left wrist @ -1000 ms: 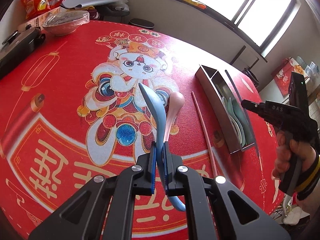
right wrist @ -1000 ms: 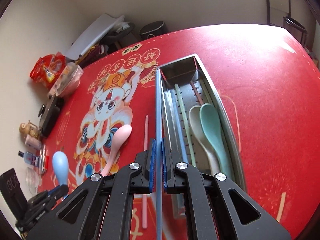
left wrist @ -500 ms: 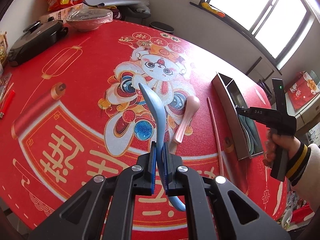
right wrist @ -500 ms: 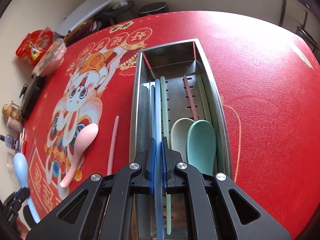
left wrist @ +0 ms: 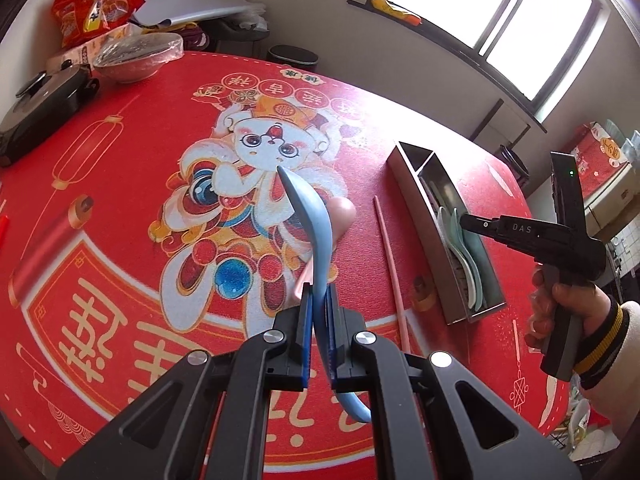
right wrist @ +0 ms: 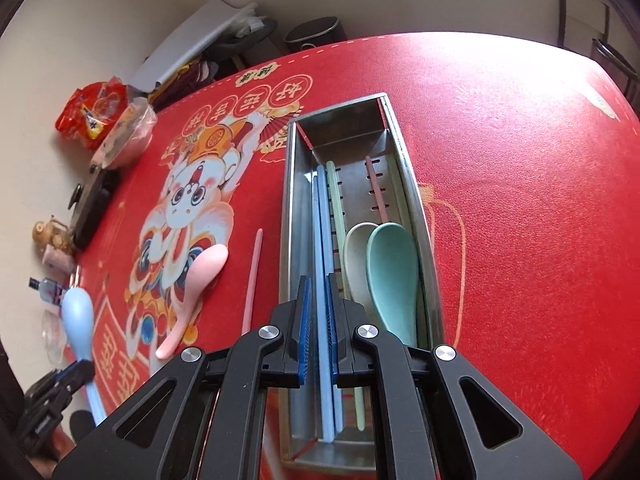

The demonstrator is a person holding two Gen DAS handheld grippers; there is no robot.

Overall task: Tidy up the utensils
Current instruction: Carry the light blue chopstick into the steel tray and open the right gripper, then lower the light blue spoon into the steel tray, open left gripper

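Note:
My left gripper (left wrist: 318, 296) is shut on a light blue spoon (left wrist: 312, 220) and holds it above the red table mat. My right gripper (right wrist: 317, 292) hovers over the steel utensil tray (right wrist: 289, 184), its jaws slightly apart around a blue chopstick (right wrist: 322, 240) that lies in the tray beside a second blue one. The tray also holds a green chopstick (right wrist: 335, 200), a pink chopstick (right wrist: 376, 192), a white spoon (right wrist: 356, 248) and a teal spoon (right wrist: 392, 268). A pink spoon (right wrist: 200, 276) and a pink chopstick (right wrist: 253, 280) lie on the mat left of the tray.
A covered bowl (left wrist: 136, 60), a black pan (left wrist: 44, 104) and red snack bags (left wrist: 92, 4) stand at the table's far left edge. Small bottles and a figurine (right wrist: 50, 240) line that edge too. The tray also shows in the left wrist view (left wrist: 436, 248).
My right gripper moved over the tray, lowered the blue chopstick into it and opened slightly. My left gripper kept its hold on the blue spoon and shifted little.

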